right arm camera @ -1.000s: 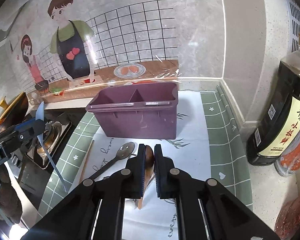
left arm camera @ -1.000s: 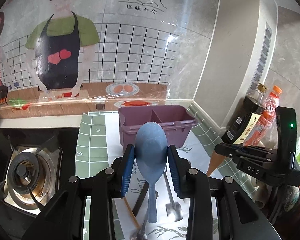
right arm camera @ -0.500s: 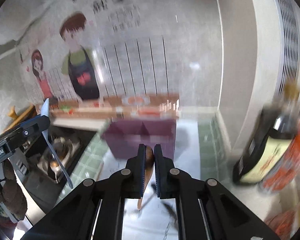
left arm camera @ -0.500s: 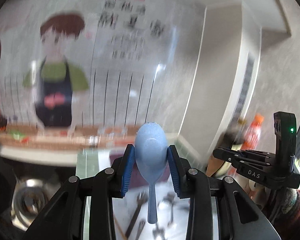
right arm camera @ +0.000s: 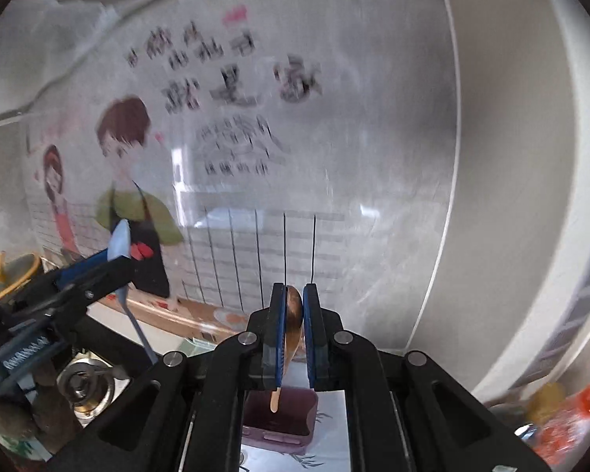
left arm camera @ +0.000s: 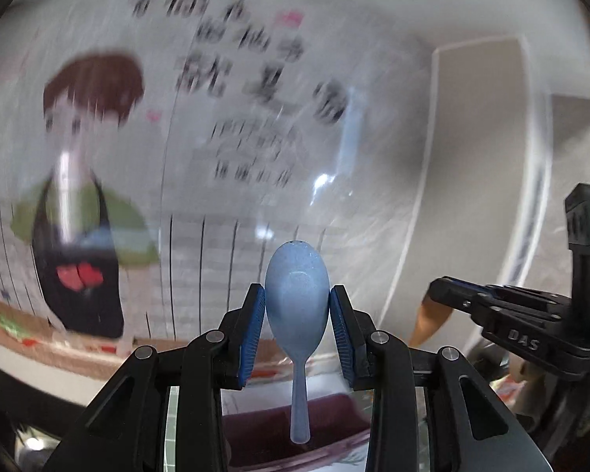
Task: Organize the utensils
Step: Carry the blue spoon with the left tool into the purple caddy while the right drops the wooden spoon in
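My left gripper (left arm camera: 297, 310) is shut on a light blue spoon (left arm camera: 297, 306), bowl up and handle hanging down over the purple utensil caddy (left arm camera: 279, 438). My right gripper (right arm camera: 294, 314) is shut on a brown wooden spoon (right arm camera: 293, 310), its handle hanging above the caddy (right arm camera: 283, 417). Each gripper shows in the other's view: the right one (left arm camera: 444, 295) with the brown spoon at the right, the left one (right arm camera: 110, 263) with the blue spoon (right arm camera: 121, 242) at the left. Both views are tilted up and blurred.
The cartoon wall sticker (left arm camera: 82, 204) fills the background. A gas burner (right arm camera: 82, 381) sits at lower left. A white and green mat (right arm camera: 334, 448) lies under the caddy. An orange bottle (right arm camera: 574, 413) stands at lower right beside the wall corner.
Both grippers have risen and tilted upward with their spoons. The caddy has dropped to the bottom of both views, and the utensils on the mat are out of sight.
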Motion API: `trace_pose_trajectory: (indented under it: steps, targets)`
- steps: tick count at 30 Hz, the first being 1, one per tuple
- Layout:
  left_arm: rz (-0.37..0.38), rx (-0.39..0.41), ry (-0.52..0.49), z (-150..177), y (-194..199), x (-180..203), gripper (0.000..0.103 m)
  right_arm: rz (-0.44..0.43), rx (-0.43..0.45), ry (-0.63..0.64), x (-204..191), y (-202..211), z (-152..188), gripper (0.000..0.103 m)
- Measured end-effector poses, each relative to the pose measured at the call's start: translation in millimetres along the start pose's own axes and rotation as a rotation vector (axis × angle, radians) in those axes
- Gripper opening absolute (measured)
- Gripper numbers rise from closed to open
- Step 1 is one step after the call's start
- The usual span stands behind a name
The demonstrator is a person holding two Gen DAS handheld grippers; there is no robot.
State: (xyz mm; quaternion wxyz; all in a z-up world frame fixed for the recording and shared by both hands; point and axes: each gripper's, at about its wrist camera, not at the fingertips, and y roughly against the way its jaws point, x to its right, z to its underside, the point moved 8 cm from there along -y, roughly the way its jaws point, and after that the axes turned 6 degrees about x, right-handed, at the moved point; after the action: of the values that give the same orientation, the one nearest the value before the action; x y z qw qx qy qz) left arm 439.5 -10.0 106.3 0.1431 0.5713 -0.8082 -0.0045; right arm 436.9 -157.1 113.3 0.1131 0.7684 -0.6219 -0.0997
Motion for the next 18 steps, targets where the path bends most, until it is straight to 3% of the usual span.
trace_pose_trajectory:
  steps: [8,18]
  targets:
    - [-0.037,-0.116,0.034,74,-54,-31,0.035,0.022,-0.135,-0.025,7,-71,68,0.008]
    - [-0.056,-0.271,0.071,140,-79,-42,0.035,-0.013,-0.240,-0.041,2,-100,122,0.009]
